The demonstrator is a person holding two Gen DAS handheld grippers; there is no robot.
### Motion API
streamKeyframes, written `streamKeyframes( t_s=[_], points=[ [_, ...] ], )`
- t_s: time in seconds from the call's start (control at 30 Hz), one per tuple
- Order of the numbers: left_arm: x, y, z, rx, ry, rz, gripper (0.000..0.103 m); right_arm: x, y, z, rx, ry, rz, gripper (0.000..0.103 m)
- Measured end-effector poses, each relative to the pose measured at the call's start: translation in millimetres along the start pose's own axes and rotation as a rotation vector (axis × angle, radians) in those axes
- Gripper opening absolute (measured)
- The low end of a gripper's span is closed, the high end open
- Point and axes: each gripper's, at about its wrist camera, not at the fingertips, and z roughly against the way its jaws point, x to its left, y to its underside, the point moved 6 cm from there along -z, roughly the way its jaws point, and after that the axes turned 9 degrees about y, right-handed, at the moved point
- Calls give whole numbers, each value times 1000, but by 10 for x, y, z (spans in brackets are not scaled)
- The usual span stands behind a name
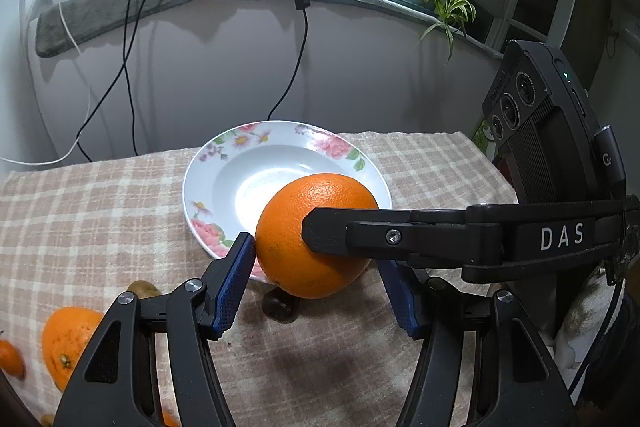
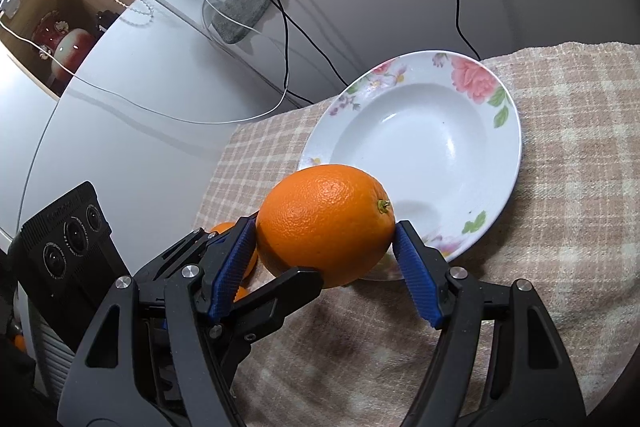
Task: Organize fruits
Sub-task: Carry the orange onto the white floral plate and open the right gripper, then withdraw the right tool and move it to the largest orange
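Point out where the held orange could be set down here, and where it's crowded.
The floral plate has a bare well, and the checked cloth past it is free. It is crowded near the second orange, a small orange fruit and a dark fruit.

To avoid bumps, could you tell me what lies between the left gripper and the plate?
The held orange, and under it a small dark round thing on the cloth; left wrist view.
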Motion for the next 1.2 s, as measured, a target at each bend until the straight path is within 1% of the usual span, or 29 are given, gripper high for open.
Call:
streamKeyframes(
  t_s=[0.17, 0.23, 0.27, 0.3, 0.33, 0.4, 0.5, 1.2],
  points=[
    [-4, 2, 1, 6, -4, -5, 62, 15, -3, -6, 2, 16, 5, 74],
    [-7, 1, 1, 9, -16, -12, 61, 24, -12, 13, -12, 50, 23, 75],
    [-4, 2, 9, 9, -23, -15, 61, 24, -18, 37, -27, 84, 37, 77],
    [3, 0, 13, 9, -24, -13, 61, 26, -29, 60, -38, 91, 43, 80],
    [13, 3, 17, 8, -24, -10, 61, 29, -34, 80, -42, 83, 43, 81],
    [39, -1, 34, 4, -30, -4, 61, 16, -48, 124, -52, 83, 37, 81],
    [43, -3, 74, -5, -29, -3, 61, 5, -60, 200, -81, 111, 47, 81],
    [127, 128, 426, -42, -68, 24, 61, 68, 36, 442, -161, 194, 107, 81]
  ],
)
